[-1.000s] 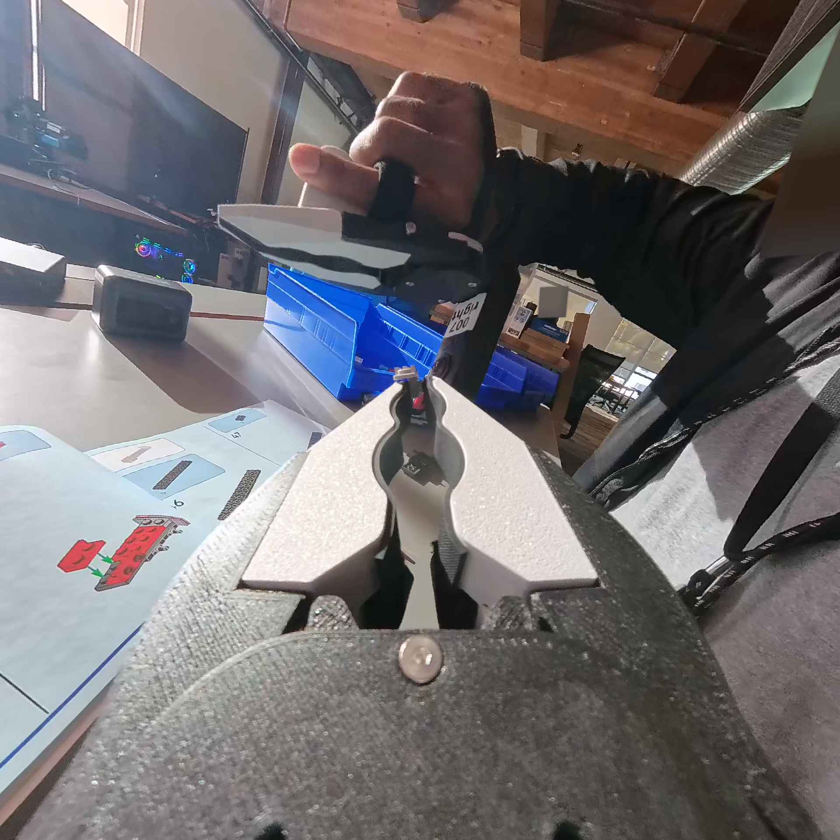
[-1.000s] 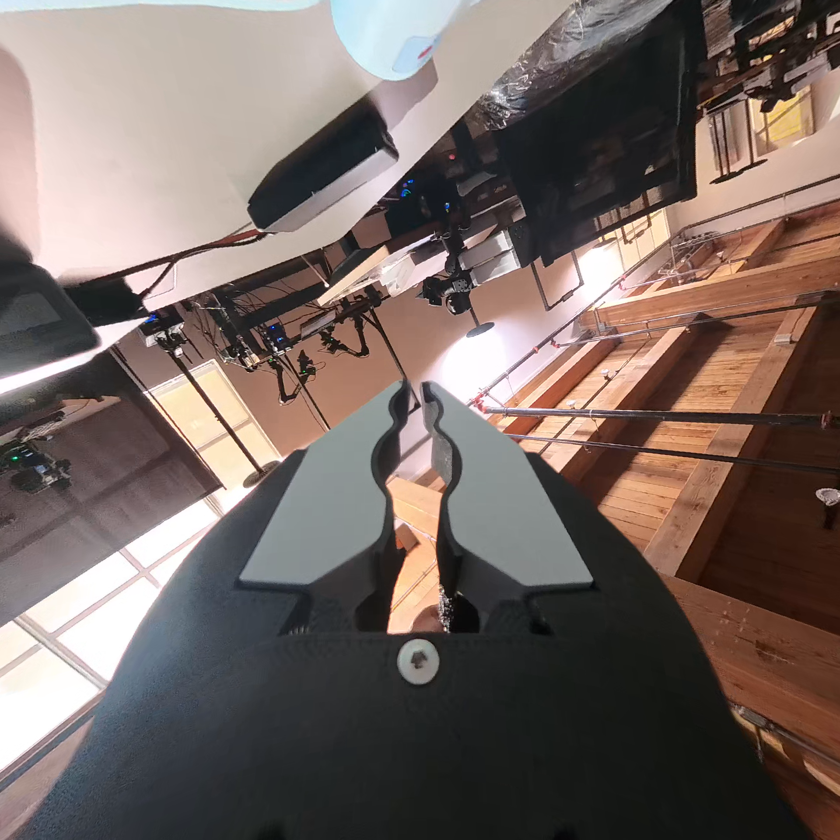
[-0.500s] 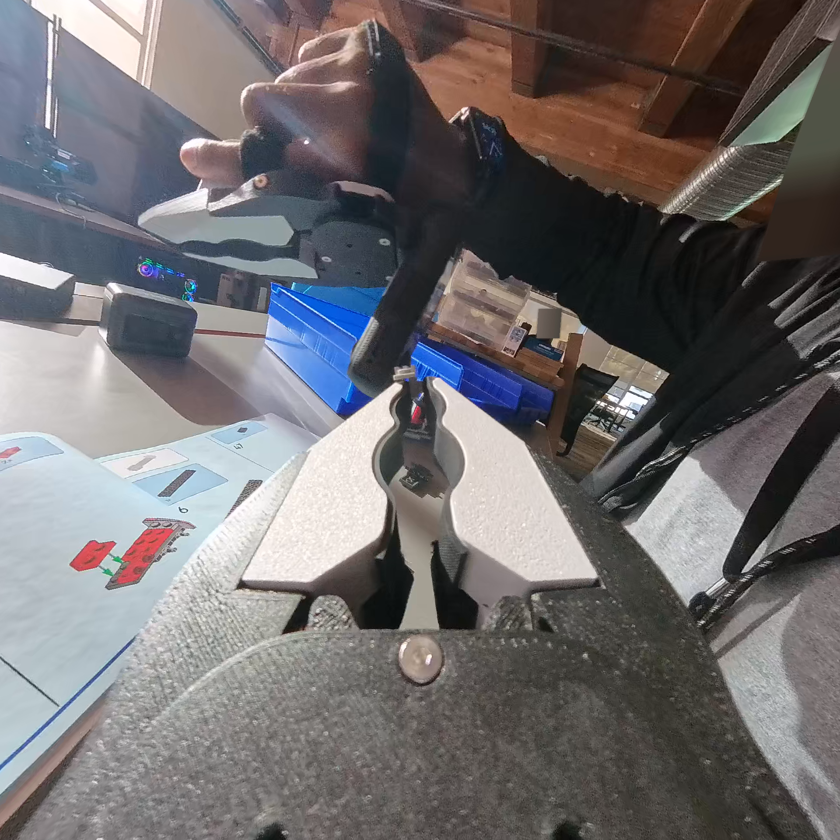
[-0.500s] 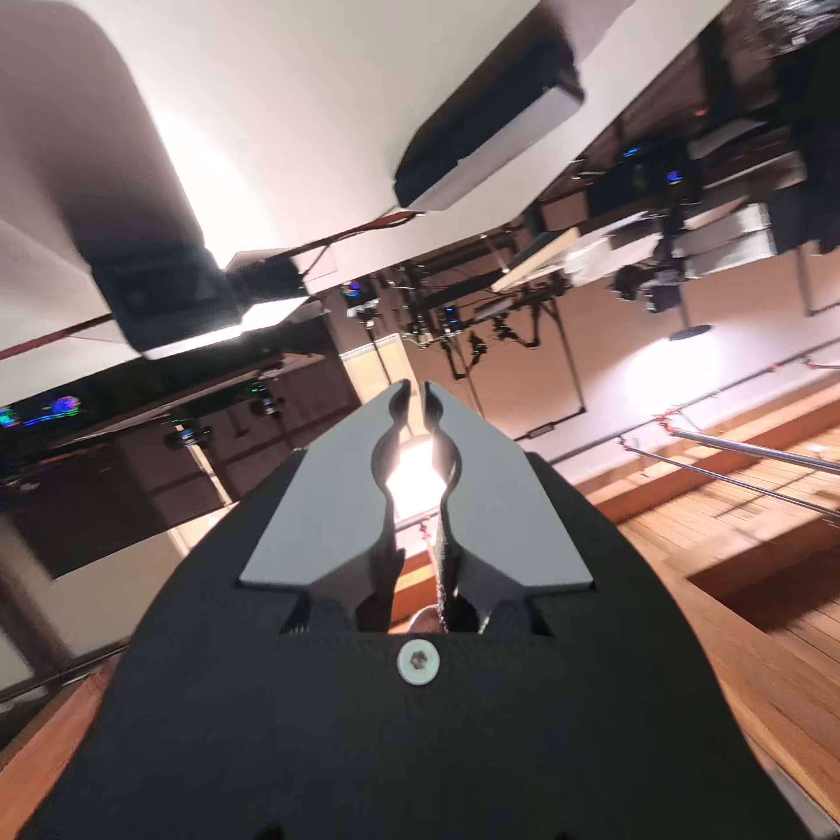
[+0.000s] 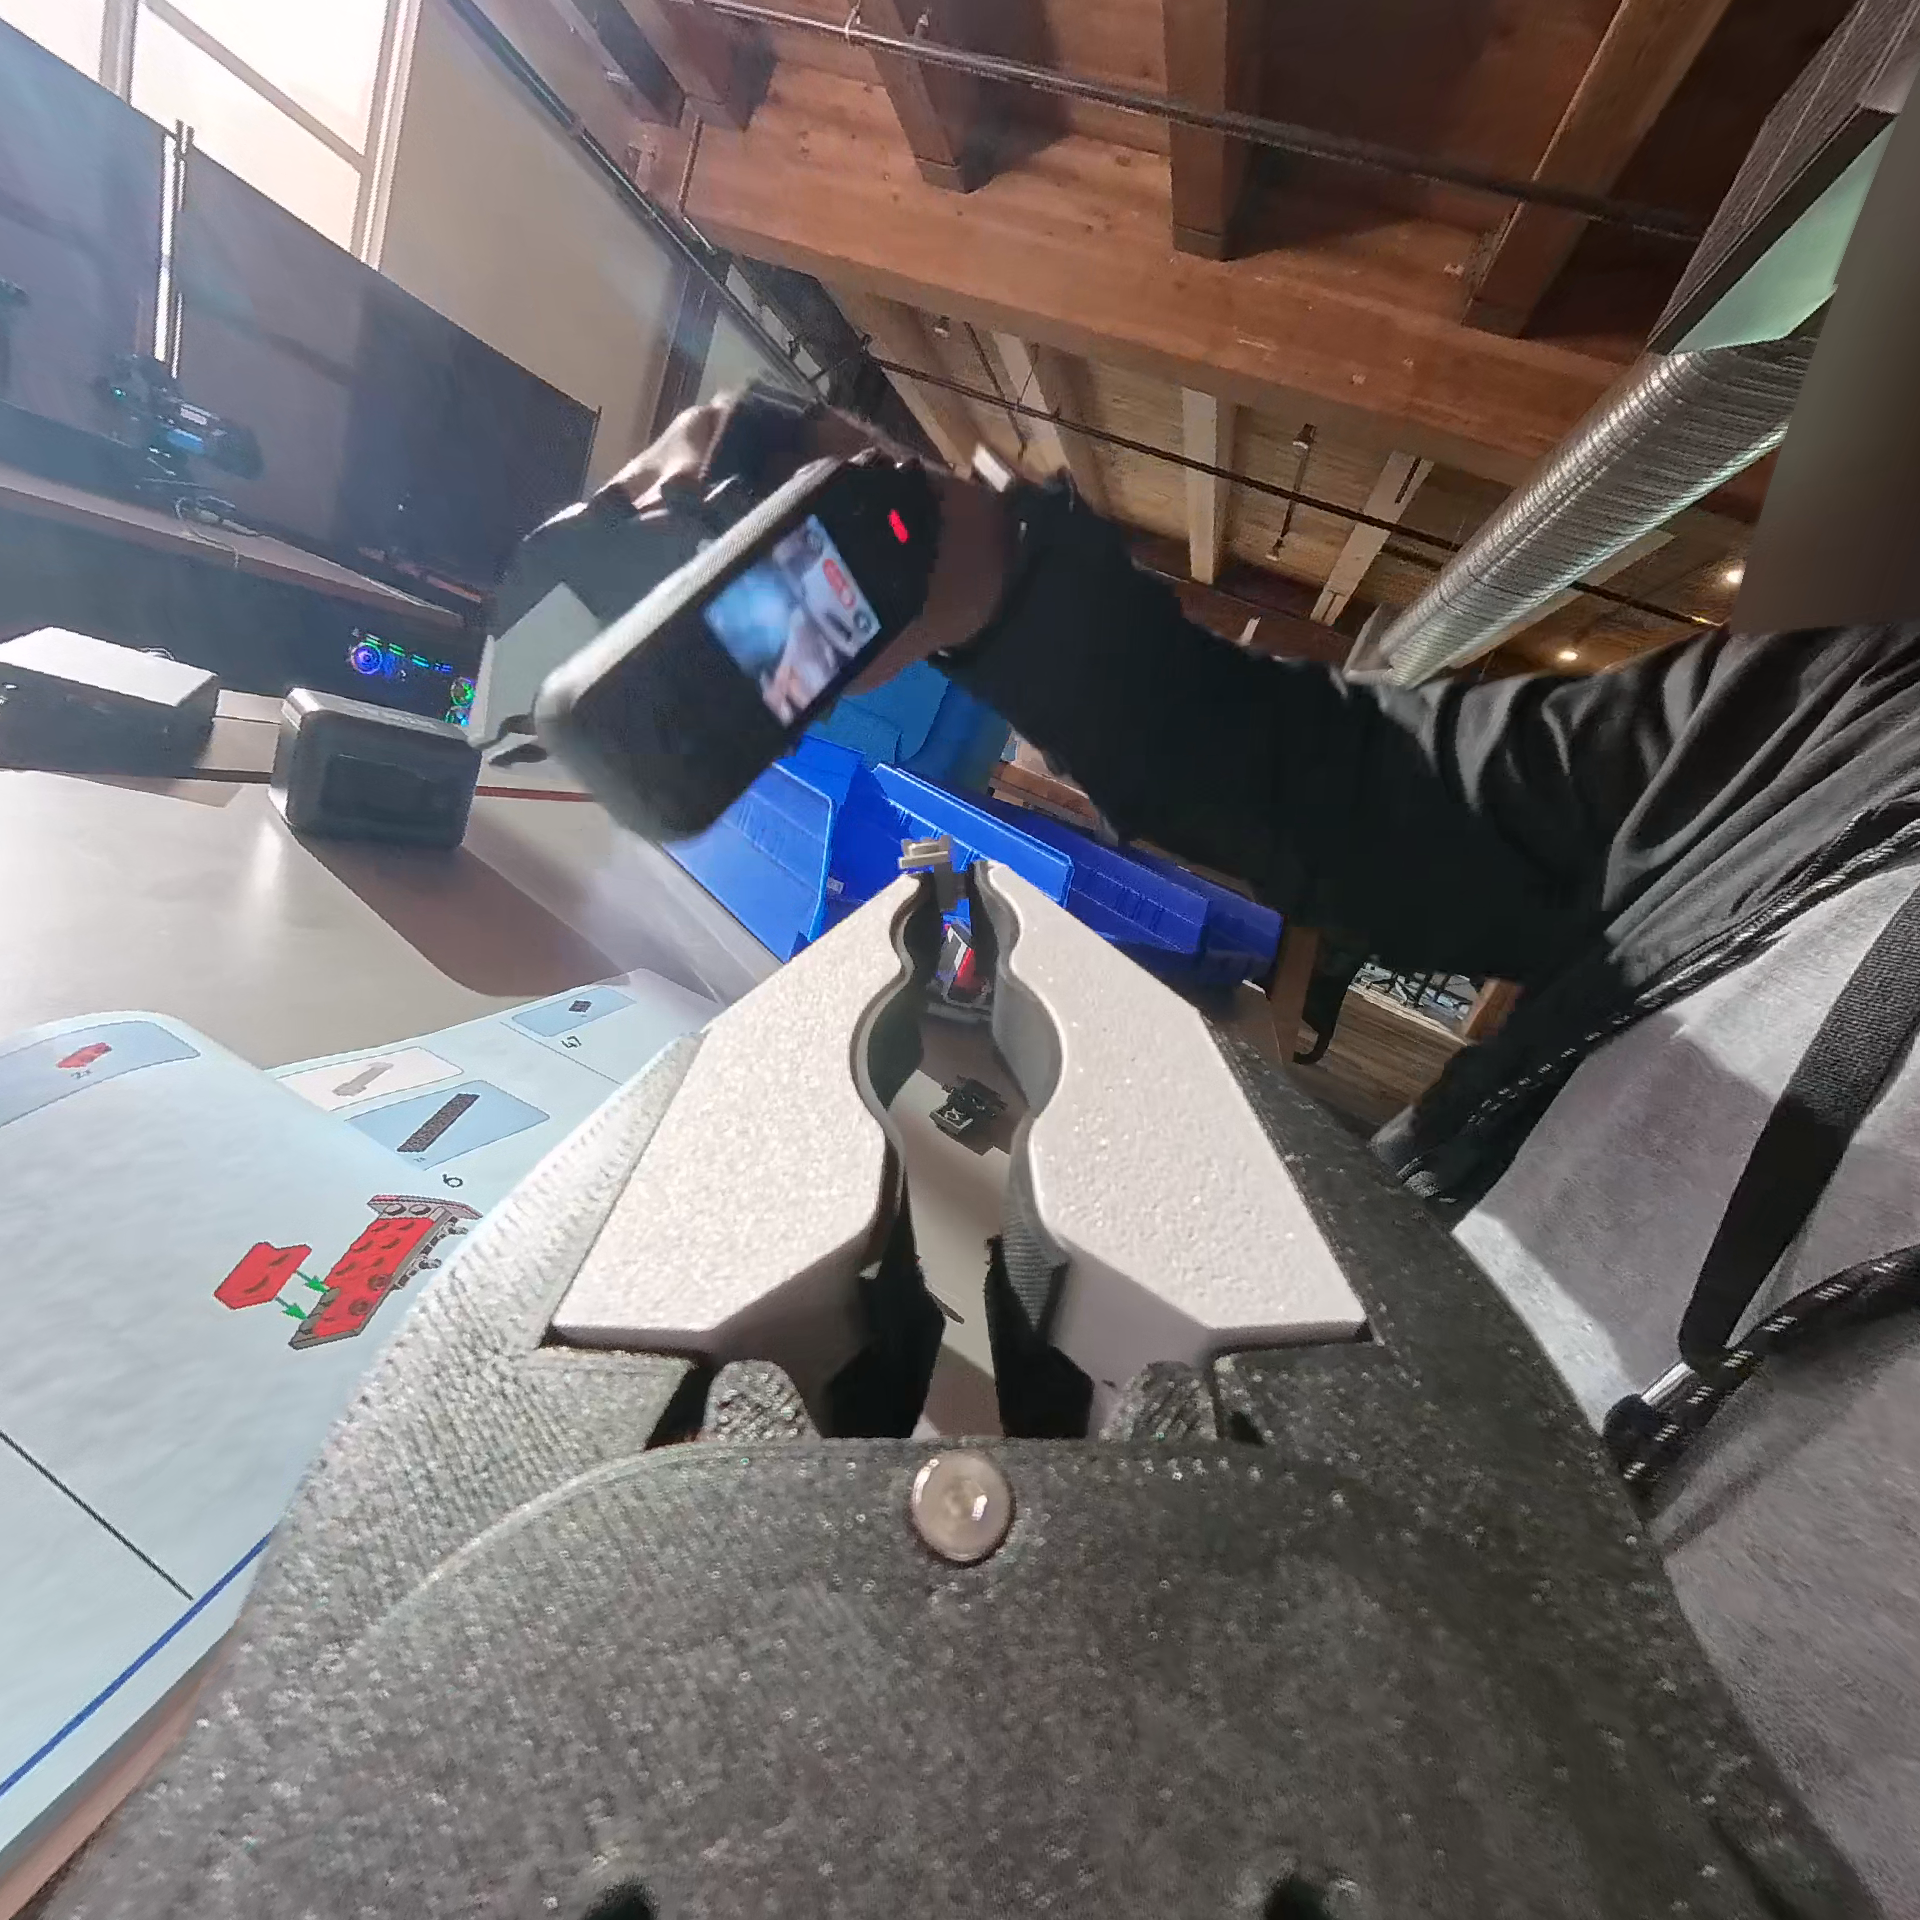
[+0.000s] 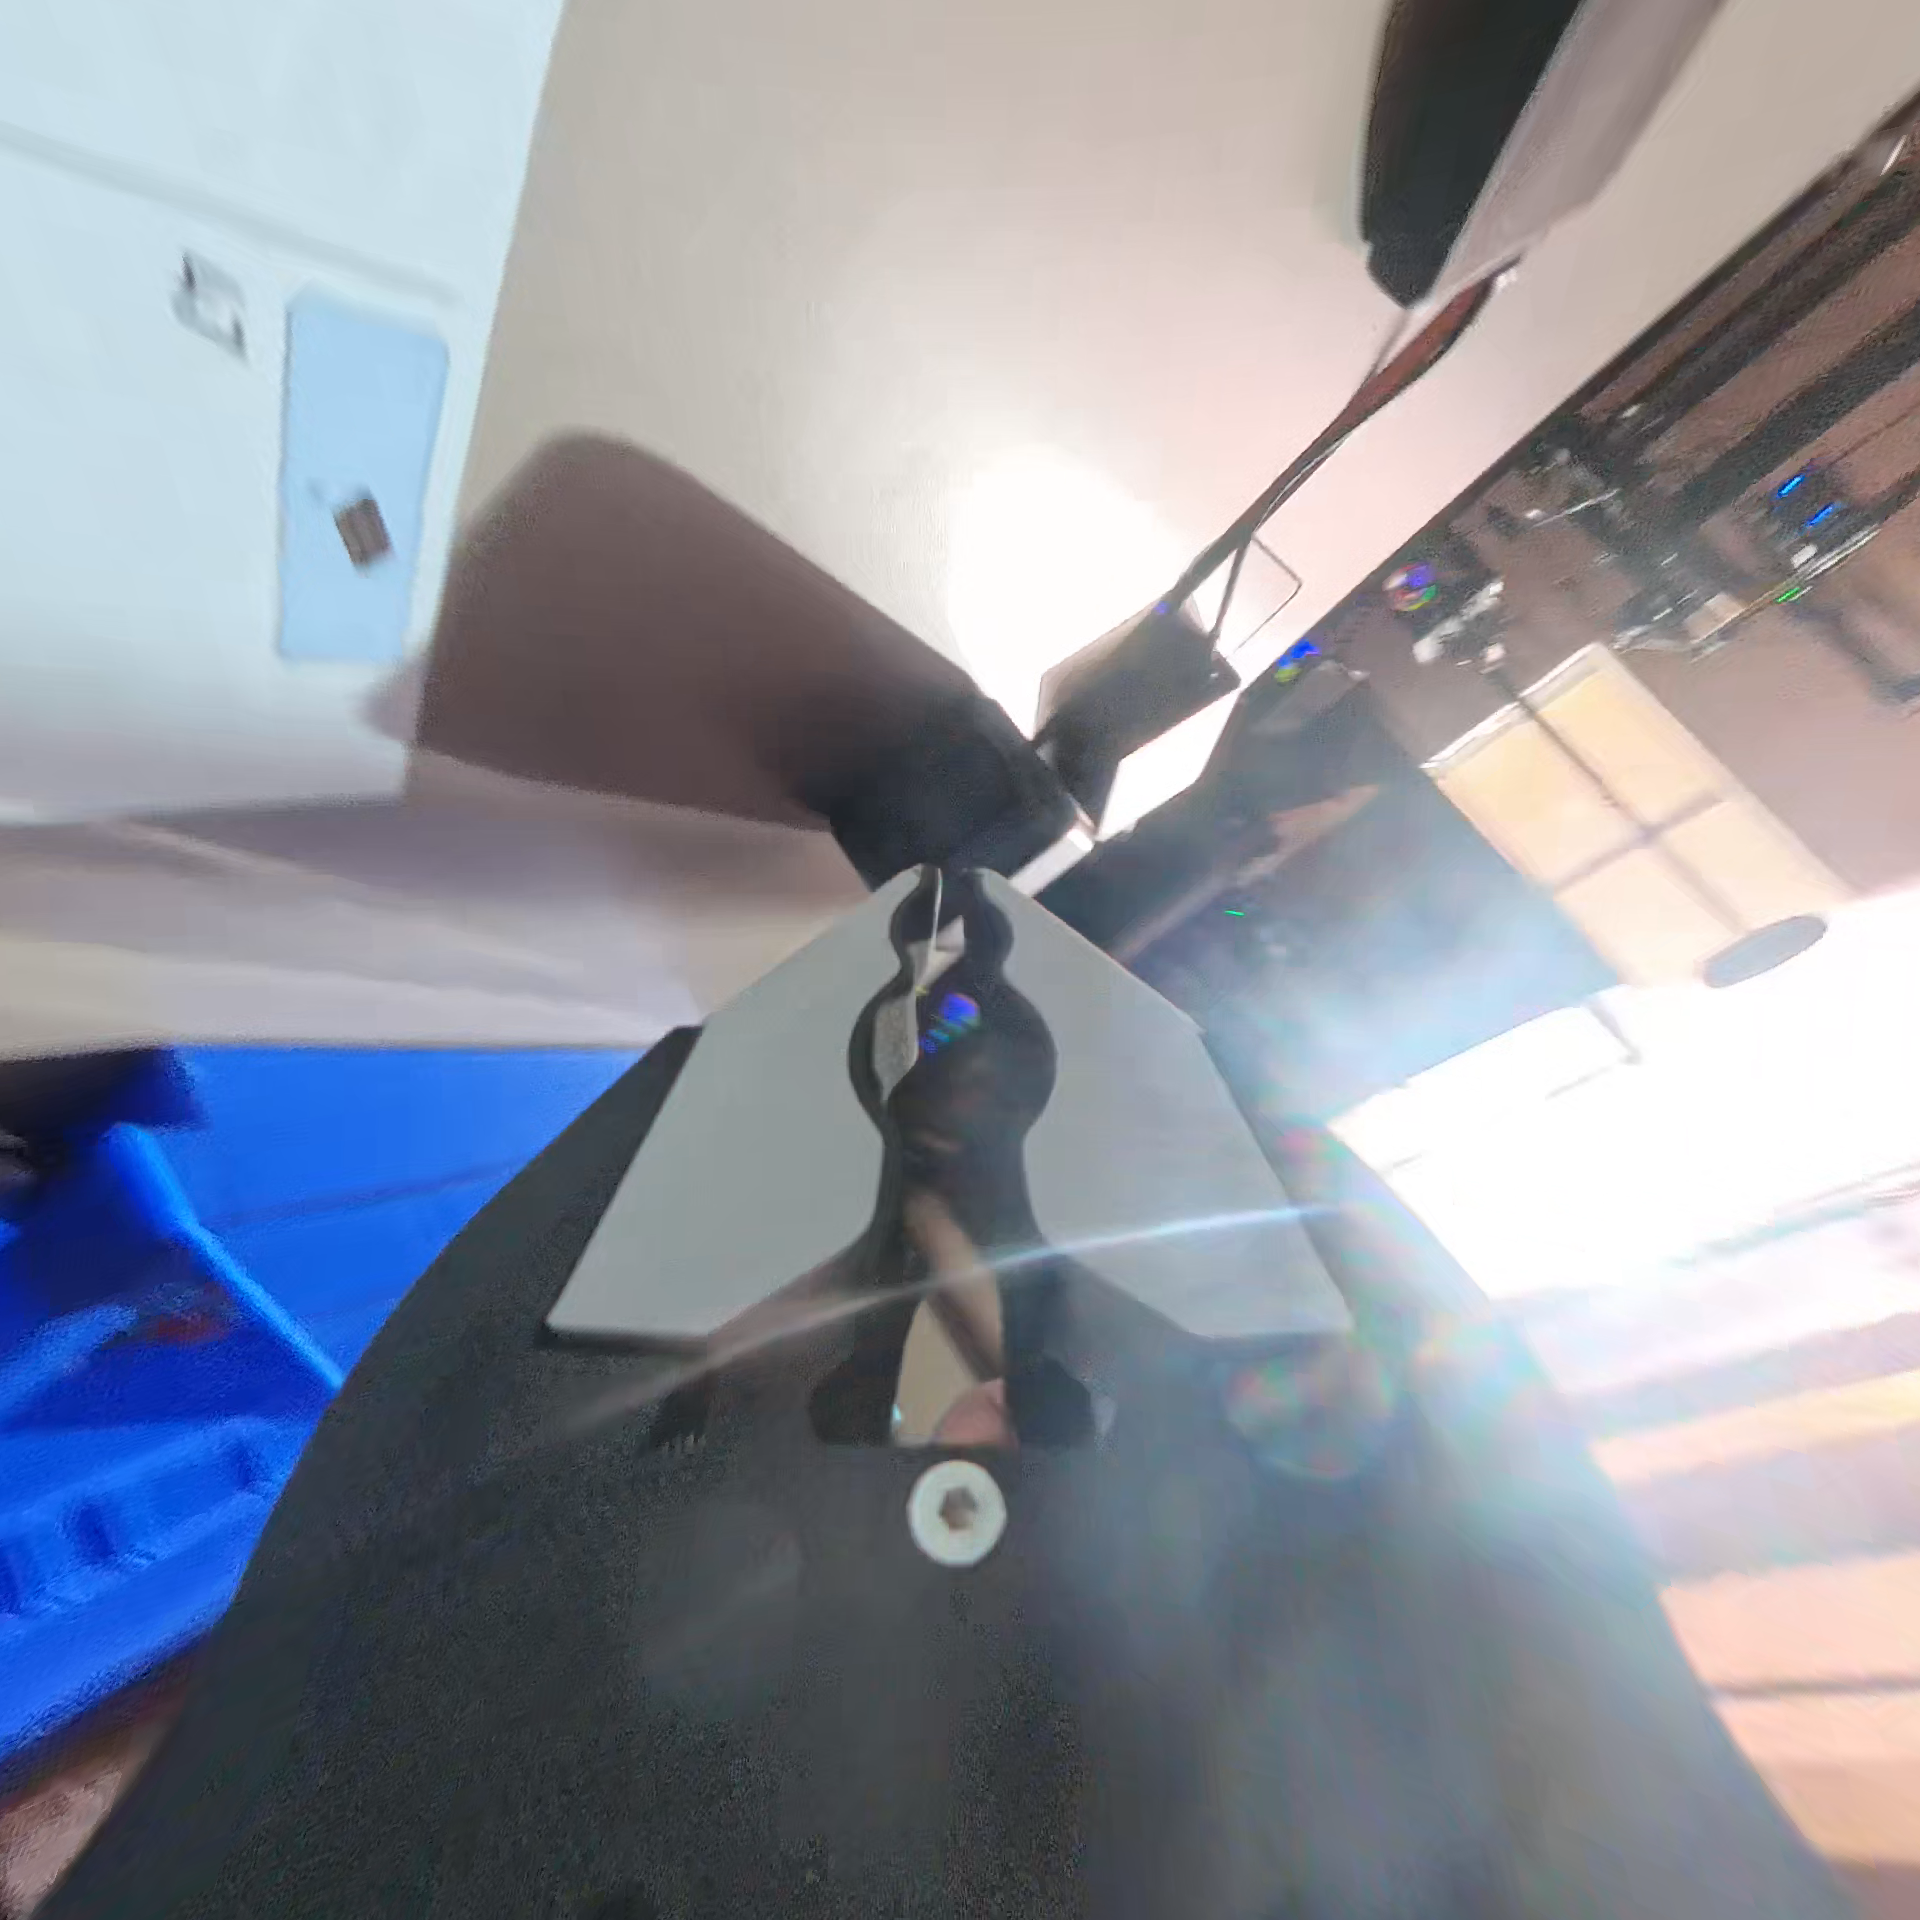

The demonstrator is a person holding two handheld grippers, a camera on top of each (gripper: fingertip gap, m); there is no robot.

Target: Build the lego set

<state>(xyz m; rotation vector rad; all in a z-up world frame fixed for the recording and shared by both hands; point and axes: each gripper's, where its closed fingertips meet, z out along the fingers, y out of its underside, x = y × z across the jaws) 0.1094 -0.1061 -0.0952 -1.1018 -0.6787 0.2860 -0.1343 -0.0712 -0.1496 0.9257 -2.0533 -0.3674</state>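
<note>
Left wrist view: my left gripper (image 5: 948, 883) pinches a small grey lego piece (image 5: 925, 854) at its tips. Right gripper (image 6: 951, 883) looks nearly closed; blur hides any hold.

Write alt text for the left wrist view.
The left gripper is shut on a small grey lego piece above a table with an open instruction booklet. Beyond, the right gripper hangs before blue bins.
</note>
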